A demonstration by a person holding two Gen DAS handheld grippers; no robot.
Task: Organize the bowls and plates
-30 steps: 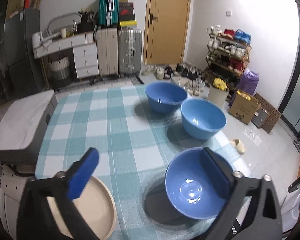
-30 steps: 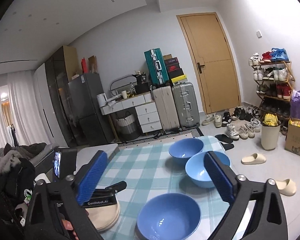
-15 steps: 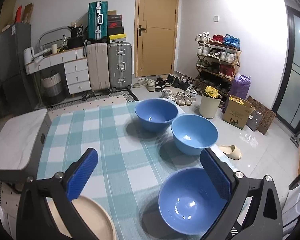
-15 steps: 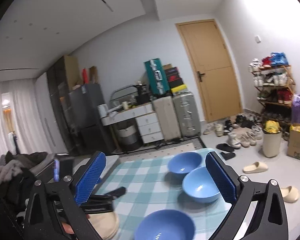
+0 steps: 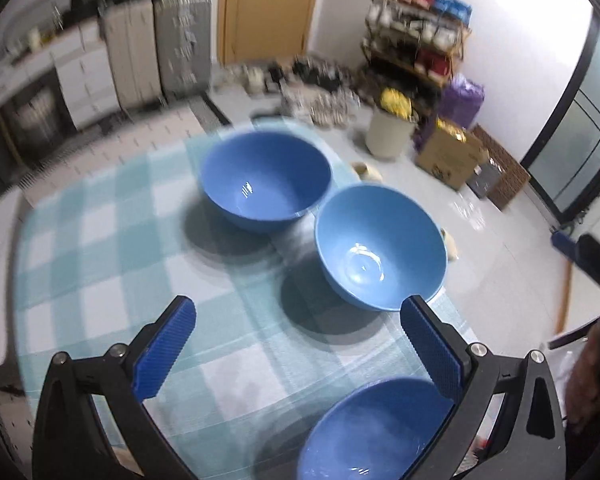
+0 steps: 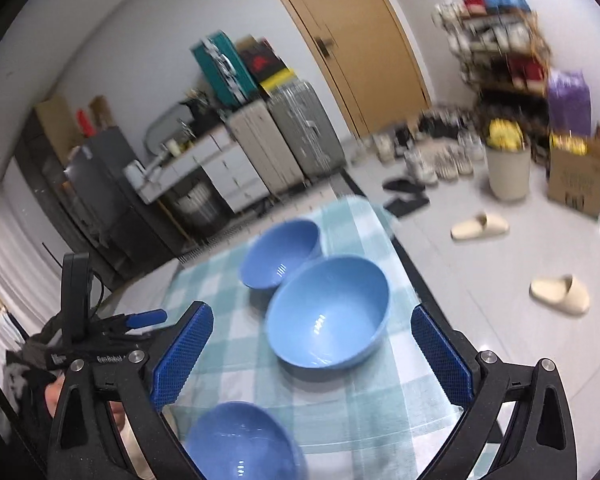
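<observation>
Three blue bowls stand on a table with a teal checked cloth (image 5: pixel 100 280). In the left wrist view the far bowl (image 5: pixel 266 182) and the middle bowl (image 5: pixel 380 248) lie ahead, and the near bowl (image 5: pixel 372 432) sits under my right finger. My left gripper (image 5: pixel 296 348) is open and empty above the cloth. In the right wrist view my right gripper (image 6: pixel 312 352) is open and empty, above the middle bowl (image 6: pixel 328 312), with the far bowl (image 6: pixel 280 252) beyond and the near bowl (image 6: pixel 236 440) below. The left gripper (image 6: pixel 140 320) shows at the left there.
The cloth's right edge (image 6: pixel 400 264) drops to a tiled floor with slippers (image 6: pixel 560 294). Suitcases (image 6: pixel 284 136), a door (image 6: pixel 352 40), a shoe rack (image 6: pixel 500 40), a bin (image 6: pixel 508 168) and a cardboard box (image 6: pixel 580 176) stand beyond. A beige plate edge (image 6: pixel 128 440) is barely visible.
Both grippers have tilted down and moved forward over the table toward the bowls. The beige plate has slipped out of the left wrist view. Both stay open and empty.
</observation>
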